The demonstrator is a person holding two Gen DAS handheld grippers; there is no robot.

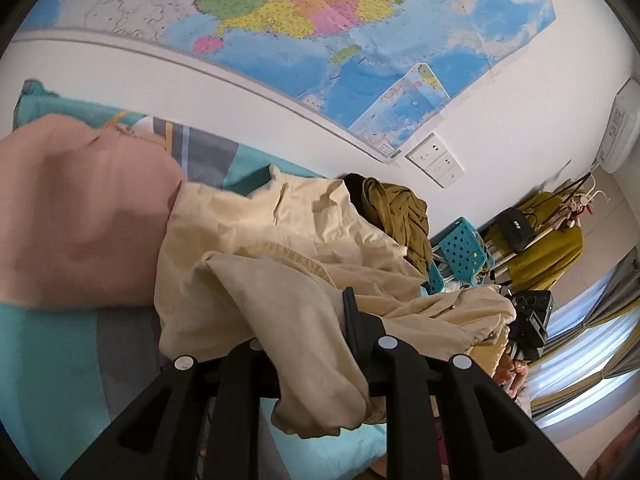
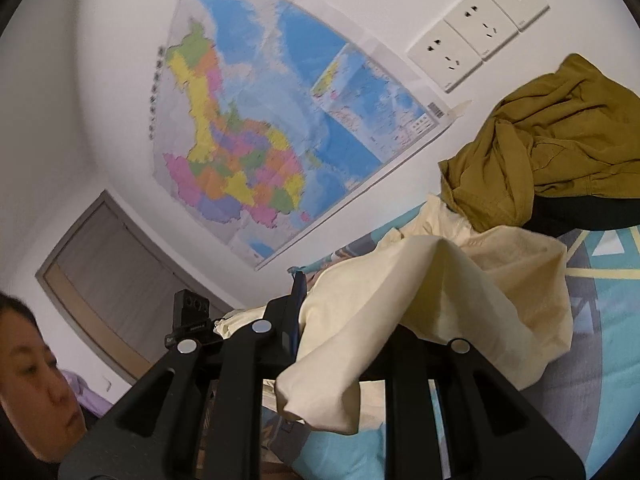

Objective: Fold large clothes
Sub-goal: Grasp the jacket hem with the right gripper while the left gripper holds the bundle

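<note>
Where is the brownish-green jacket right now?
The olive jacket lies crumpled on the bed by the wall, under the sockets, just past the cream garment. In the left wrist view it is right of centre.

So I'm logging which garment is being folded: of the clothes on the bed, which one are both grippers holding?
The cream garment. Its fabric is pinched in both the left gripper and right gripper; the pink garment and olive garment lie untouched.

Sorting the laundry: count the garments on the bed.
3: cream garment held in both grippers; olive garment heaped by the wall; pink garment beside the cream one. More may be hidden.
</note>
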